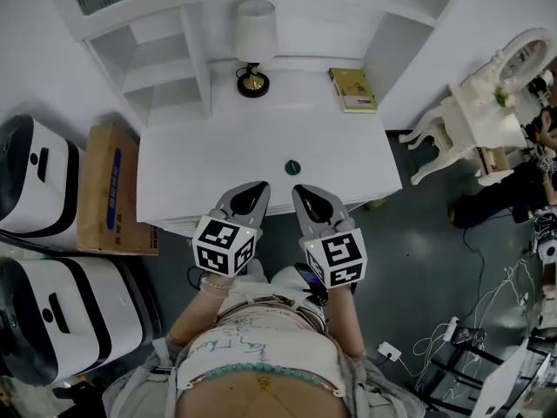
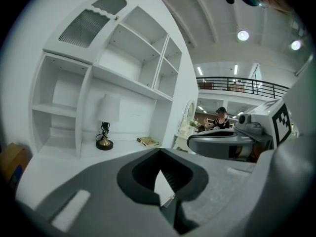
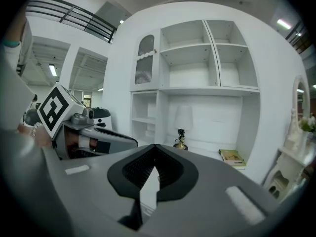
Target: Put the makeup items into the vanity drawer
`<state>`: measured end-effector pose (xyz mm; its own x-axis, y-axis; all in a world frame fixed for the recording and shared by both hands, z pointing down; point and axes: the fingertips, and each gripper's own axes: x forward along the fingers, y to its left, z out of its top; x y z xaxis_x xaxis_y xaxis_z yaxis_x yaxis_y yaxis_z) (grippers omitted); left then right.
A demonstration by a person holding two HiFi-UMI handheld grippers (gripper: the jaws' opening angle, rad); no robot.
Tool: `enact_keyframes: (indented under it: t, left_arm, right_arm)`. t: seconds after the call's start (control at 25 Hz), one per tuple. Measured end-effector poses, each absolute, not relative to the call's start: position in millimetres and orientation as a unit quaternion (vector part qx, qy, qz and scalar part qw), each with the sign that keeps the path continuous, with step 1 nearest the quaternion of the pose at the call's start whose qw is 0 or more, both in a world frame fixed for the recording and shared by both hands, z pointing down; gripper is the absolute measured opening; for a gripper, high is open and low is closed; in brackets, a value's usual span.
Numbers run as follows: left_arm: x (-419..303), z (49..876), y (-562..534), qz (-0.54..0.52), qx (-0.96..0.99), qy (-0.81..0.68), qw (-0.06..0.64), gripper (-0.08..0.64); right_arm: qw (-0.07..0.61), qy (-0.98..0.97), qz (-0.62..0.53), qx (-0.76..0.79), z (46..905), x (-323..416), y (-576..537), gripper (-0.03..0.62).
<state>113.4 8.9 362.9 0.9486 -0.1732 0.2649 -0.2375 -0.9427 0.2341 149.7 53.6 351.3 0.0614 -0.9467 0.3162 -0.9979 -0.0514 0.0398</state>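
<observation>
A small green item (image 1: 293, 167) is seen on the white vanity (image 1: 174, 172), near its front edge. The left gripper (image 1: 253, 193) and right gripper (image 1: 306, 197) are held closed, empty

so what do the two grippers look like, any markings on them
They match. The left gripper and right gripper have smooth grey tapered shells with black ribbed pads inside. Each carries a white cube printed with black square markers, the left cube and the right cube, with a small greenish light at its edge. No cables show. A beaded bracelet is worn on the left wrist.
</observation>
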Motion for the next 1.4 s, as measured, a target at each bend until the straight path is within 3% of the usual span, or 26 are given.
enact_keyframes:
  t: [1.4]
  left_arm:
    - [226,379,-49,0.149,0.955,-0.212,0.144,0.001]
  right_arm:
    - [0.155,-0.753,0.11,0.63,370,285,-11,0.026]
